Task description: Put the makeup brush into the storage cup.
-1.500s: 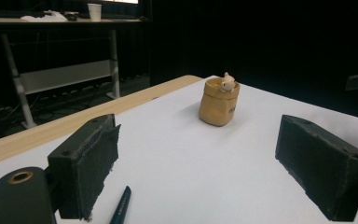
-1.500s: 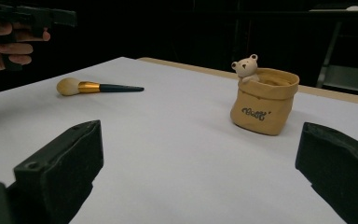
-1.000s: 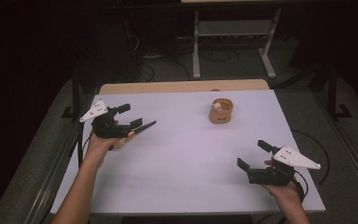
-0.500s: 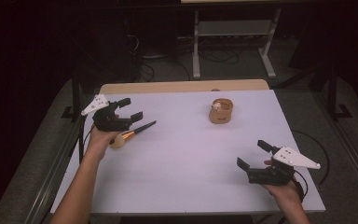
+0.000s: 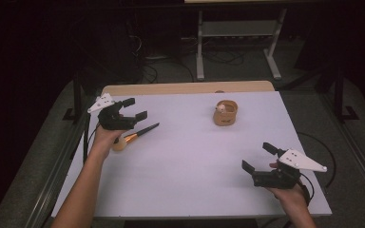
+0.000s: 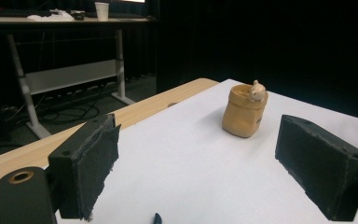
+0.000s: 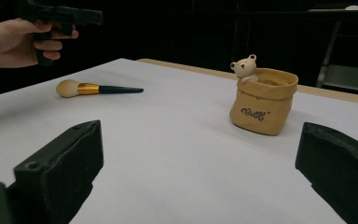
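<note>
Item: brush (image 5: 134,135), lying flat on the table (image 5: 185,156) just under our left gripper (image 5: 134,108). A second ago it sat in that gripper; now the jaws stand wide and have lifted clear, so we judge it released. Right gripper (image 5: 257,159): wide, empty, near the front edge. Pouch (image 5: 225,113) with bear: well apart, far side, a likely destination.

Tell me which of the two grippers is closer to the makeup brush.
The left gripper: it hangs open just above the makeup brush at the table's left side, while the right gripper sits at the near right corner.
</note>
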Available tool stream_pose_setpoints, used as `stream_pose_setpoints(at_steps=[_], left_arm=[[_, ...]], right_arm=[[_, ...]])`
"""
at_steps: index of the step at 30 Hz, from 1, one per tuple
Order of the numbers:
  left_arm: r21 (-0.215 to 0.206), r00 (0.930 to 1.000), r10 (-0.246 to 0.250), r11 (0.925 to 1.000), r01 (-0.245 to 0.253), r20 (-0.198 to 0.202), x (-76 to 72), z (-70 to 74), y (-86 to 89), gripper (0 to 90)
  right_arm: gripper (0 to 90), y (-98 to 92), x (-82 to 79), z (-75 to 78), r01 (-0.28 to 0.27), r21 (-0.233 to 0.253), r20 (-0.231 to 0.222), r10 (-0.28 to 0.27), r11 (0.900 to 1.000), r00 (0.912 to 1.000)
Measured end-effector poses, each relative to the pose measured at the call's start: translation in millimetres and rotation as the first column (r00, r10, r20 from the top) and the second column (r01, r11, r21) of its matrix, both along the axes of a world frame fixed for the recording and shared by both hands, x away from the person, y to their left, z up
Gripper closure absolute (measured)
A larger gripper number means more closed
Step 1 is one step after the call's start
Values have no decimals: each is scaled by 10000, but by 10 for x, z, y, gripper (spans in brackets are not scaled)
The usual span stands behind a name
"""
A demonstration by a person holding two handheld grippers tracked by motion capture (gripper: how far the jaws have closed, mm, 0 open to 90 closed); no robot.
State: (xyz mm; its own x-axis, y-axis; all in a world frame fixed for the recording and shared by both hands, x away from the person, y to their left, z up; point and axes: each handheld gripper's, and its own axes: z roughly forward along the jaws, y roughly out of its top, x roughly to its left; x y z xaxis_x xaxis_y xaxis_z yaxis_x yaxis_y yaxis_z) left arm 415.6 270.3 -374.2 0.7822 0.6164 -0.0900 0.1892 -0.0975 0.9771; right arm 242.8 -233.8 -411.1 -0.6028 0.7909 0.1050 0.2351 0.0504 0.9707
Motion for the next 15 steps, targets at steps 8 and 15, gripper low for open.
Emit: stream_pose_setpoints(at_steps=[8, 15], left_arm=[[114, 9999, 83, 9999, -81, -115, 83, -4, 37, 126], [254, 9999, 87, 9996, -85, -98, 156, 22, 48, 126]], right_arm=[[2, -10, 3, -3, 3, -45, 31, -3, 10000, 10000], [2, -7, 8, -5, -18, -66, 50, 18, 10000, 10000]])
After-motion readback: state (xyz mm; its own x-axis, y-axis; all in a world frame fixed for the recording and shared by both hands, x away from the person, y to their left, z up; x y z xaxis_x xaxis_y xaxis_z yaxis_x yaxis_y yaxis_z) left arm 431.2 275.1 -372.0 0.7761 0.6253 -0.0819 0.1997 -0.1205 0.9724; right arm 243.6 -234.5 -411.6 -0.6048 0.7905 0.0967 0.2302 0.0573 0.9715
